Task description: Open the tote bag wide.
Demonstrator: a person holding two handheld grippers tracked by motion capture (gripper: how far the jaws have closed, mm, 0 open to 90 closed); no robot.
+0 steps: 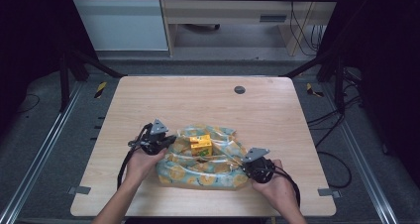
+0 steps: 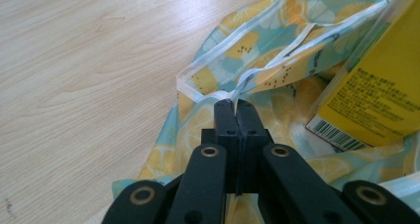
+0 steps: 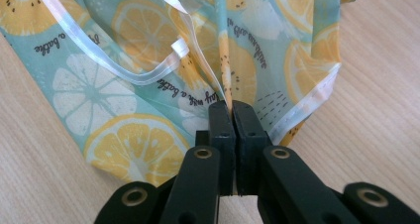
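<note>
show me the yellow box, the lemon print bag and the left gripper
yellow box (image 1: 200,144), high view, on its top face
lemon print bag (image 3: 119,140), right gripper view, on a printed lemon slice
left gripper (image 2: 236,105), left gripper view, at its closed tips

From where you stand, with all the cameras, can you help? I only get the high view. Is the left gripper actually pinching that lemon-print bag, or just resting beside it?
Observer: Pinching. The left gripper has its fingers shut on the bag's clear plastic edge strip.
Operator: And the right one?
Observer: The right gripper is shut on a fold of the bag's printed fabric, close to a trimmed edge.
Operator: What is the yellow box inside?
Observer: The yellow carton carries a barcode and small printed text, too fine to read.
</note>
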